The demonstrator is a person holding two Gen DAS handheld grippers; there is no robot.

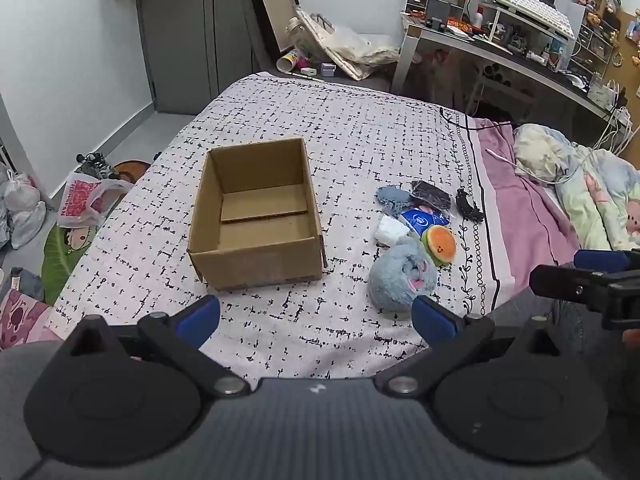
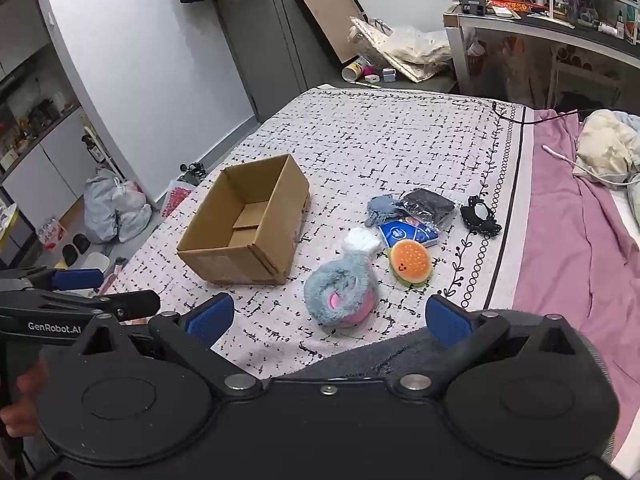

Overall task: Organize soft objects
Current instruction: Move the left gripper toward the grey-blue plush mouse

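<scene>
An open, empty cardboard box [image 1: 256,216] [image 2: 244,224] sits on the bed's patterned blanket. Right of it lies a cluster of soft things: a fluffy blue plush [image 1: 400,276] [image 2: 342,292], an orange burger squishy [image 1: 440,245] [image 2: 412,262], a white soft lump [image 1: 390,230] [image 2: 362,242], a blue packet [image 1: 424,218] [image 2: 408,234], a grey-blue knit piece [image 1: 394,196] [image 2: 380,206], a dark pouch [image 1: 432,194] [image 2: 430,204] and a black lace item [image 1: 470,204] [image 2: 480,216]. My left gripper [image 1: 316,318] is open, empty, near the box's front. My right gripper [image 2: 328,318] is open, empty, just short of the plush.
The blanket [image 1: 360,140] ends at a pink sheet [image 1: 516,200] with a crumpled quilt [image 1: 580,184] on the right. Bags [image 2: 114,208] and clutter lie on the floor left of the bed. A cluttered desk [image 1: 500,40] stands beyond. A cable [image 1: 516,160] lies on the sheet.
</scene>
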